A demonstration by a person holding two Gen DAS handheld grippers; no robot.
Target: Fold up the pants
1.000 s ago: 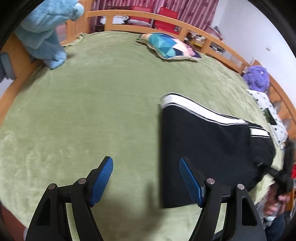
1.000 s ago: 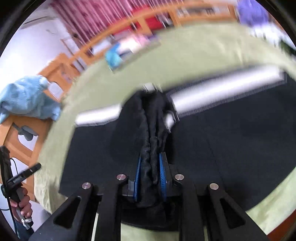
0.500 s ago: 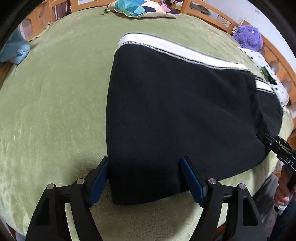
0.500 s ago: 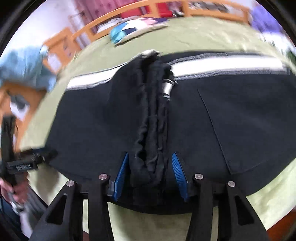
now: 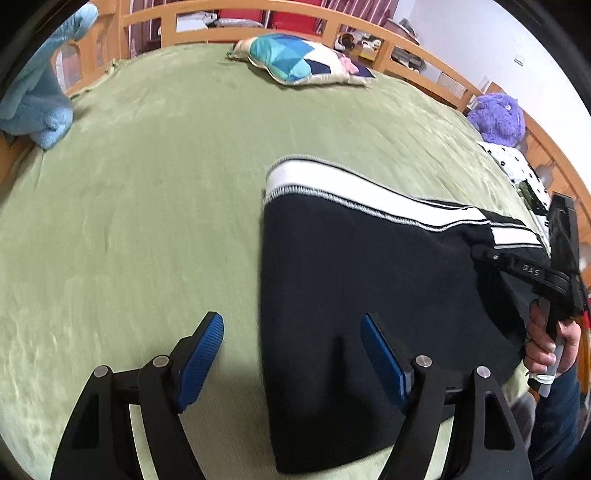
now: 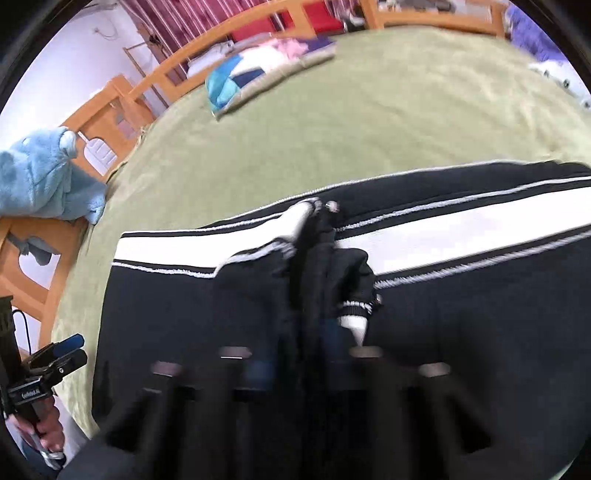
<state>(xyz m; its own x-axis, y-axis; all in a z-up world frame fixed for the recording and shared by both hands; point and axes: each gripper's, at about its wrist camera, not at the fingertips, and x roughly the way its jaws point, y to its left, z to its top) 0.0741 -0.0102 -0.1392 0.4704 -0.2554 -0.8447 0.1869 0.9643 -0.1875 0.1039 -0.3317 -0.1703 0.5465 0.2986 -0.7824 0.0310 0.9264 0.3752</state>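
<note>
Black pants (image 5: 369, 280) with a white side stripe lie folded on the green bed (image 5: 147, 184). My left gripper (image 5: 291, 350) is open and empty, above the pants' near left edge; its right finger is over the cloth, its left over the blanket. In the right wrist view the pants (image 6: 461, 325) fill the lower frame. My right gripper (image 6: 299, 365) is blurred by motion, with a bunched ridge of black cloth (image 6: 321, 266) between its fingers; how wide the jaws stand is unclear. The right gripper also shows in the left wrist view (image 5: 532, 273) at the pants' right end.
A teal patterned pillow (image 5: 299, 59) lies at the far side of the bed. A light blue blanket (image 5: 33, 107) hangs on the wooden rail at left. A purple plush toy (image 5: 498, 118) and a spotted cloth (image 5: 517, 166) sit at the right. A wooden rail (image 5: 258, 14) rings the bed.
My left gripper has pulled back and to the left, off the pants' corner it straddled. My right gripper opened around the bunched cloth half a second ago and is now moving fast, blurred.
</note>
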